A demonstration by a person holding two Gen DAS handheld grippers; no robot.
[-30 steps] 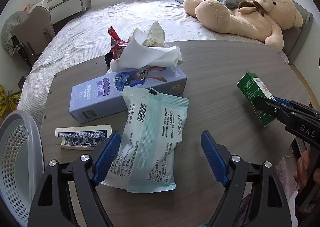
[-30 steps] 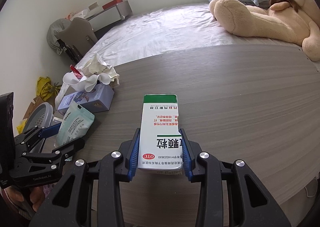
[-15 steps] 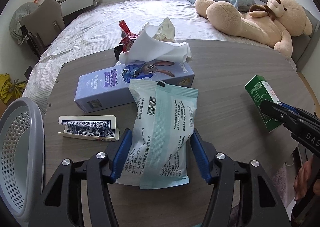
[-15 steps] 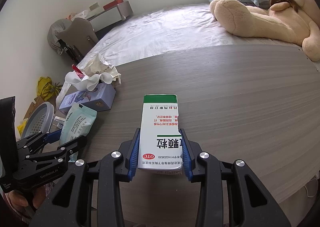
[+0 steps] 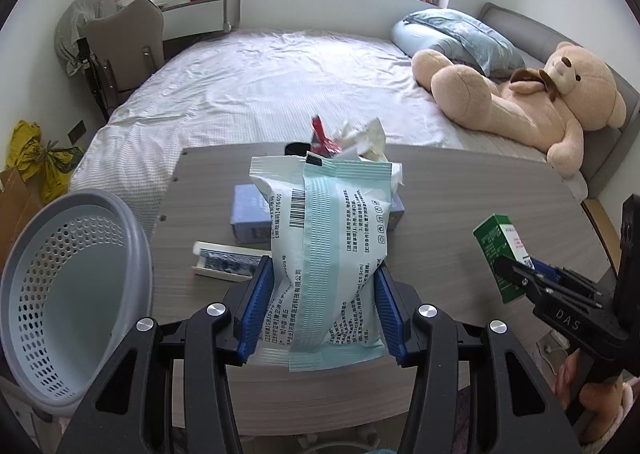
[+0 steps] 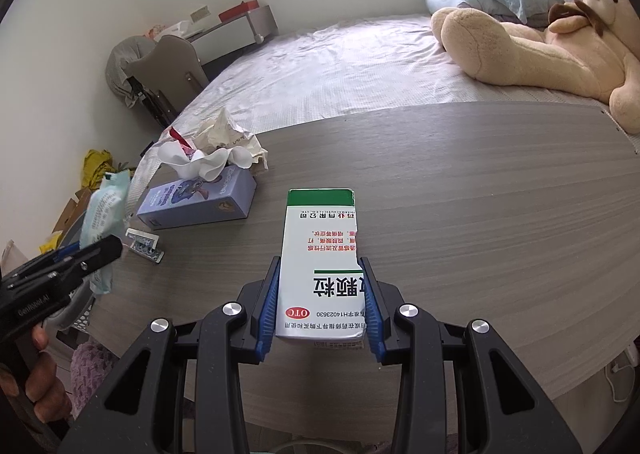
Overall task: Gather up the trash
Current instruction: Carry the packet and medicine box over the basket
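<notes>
Basket (image 5: pixel 76 294) seemingly empty; pack (image 5: pixel 326 254) gripped.

The green-and-white box (image 6: pixel 320 266) clamped between the right tongs carries a red oval "OTC" and the number "H14023630", printed upside down as seen from those tongs. "DAS" stands on the right tongs' (image 5: pixel 516 278) body; "GenRobot.AI" on the left tongs' (image 6: pixel 92 254) body. The pale packet (image 5: pixel 324 254) between the left tongs shows "476400" beside its barcode.

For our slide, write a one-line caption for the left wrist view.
Left claw grips a pale green packet above the table, beside a grey perforated basket.
</notes>
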